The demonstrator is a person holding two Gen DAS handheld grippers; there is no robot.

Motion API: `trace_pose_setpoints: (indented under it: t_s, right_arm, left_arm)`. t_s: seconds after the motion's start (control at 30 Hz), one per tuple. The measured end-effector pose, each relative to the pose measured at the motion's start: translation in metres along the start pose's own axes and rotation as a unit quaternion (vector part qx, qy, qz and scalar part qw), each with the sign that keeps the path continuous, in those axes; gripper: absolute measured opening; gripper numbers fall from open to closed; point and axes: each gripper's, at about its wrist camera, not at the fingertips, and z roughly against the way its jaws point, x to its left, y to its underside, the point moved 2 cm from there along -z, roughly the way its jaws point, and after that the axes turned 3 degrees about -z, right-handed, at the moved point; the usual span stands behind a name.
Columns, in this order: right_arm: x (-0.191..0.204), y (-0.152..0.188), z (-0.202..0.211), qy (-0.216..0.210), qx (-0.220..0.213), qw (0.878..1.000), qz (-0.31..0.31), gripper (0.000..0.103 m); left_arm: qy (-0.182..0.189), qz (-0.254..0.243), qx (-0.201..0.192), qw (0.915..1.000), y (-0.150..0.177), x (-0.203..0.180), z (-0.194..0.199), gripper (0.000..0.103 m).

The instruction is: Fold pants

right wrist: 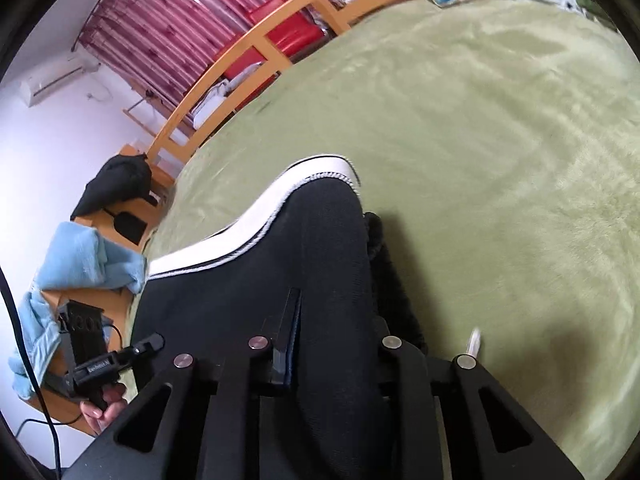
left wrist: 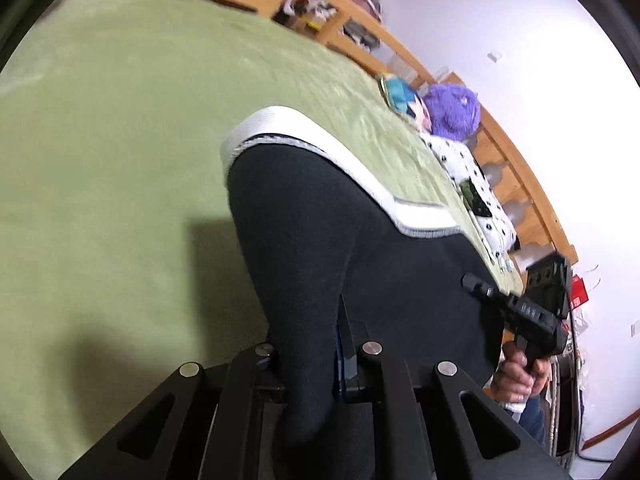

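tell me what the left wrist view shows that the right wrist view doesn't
Only the left wrist view shows the purple plush by the headboard and the right gripper from outside, at the pants' far edge.

Only the right wrist view shows the curtain, air conditioner, blue towel and the left gripper from outside.

Both show the black pants with a white waistband lifted over the green blanket, cloth pinched between each gripper's fingers.
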Motion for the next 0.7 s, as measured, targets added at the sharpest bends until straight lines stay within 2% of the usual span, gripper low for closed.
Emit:
trace_pose_setpoints:
  t_s: [0.13, 0.27, 0.37, 0.43, 0.5, 0.53, 0.6, 0.7]
  right_arm:
    - [0.051, 0.024, -0.024, -0.041, 0.025, 0.999, 0.007, 0.018]
    - [0.114, 0.05, -0.065, -0.1, 0.049, 0.994, 0.018, 0.018]
    - [0.151, 0.064, -0.104, -0.114, 0.073, 0.99, 0.027, 0.017]
    - [0.161, 0.067, -0.123, -0.105, 0.081, 0.991, 0.031, 0.018]
    - [0.162, 0.065, -0.136, -0.069, 0.077, 0.993, 0.054, 0.024]
    - [0.16, 0.065, -0.139, -0.056, 0.08, 0.993, 0.06, 0.028]
    - [0.156, 0.065, -0.139, -0.023, 0.092, 0.992, 0.084, 0.045]
    - [0.161, 0.068, -0.115, 0.023, 0.07, 0.99, 0.121, 0.048]
  left_arm:
    - [-0.027, 0.013, -0.022, 0.9993, -0.012, 0.041, 0.059, 0.011]
    - [-0.092, 0.016, -0.038, 0.9949, -0.017, 0.09, 0.117, 0.011]
    - [-0.117, 0.032, -0.035, 0.992, -0.018, 0.13, 0.131, 0.012]
    - [-0.113, 0.053, -0.013, 0.9922, -0.014, 0.154, 0.118, 0.015]
    - [-0.126, 0.068, 0.008, 0.9897, -0.006, 0.17, 0.104, 0.031]
    - [-0.145, 0.067, 0.015, 0.987, -0.002, 0.174, 0.1, 0.034]
    - [-0.173, 0.05, 0.009, 0.9835, 0.007, 0.169, 0.103, 0.041]
    - [-0.173, 0.028, -0.007, 0.9845, 0.022, 0.156, 0.119, 0.055]
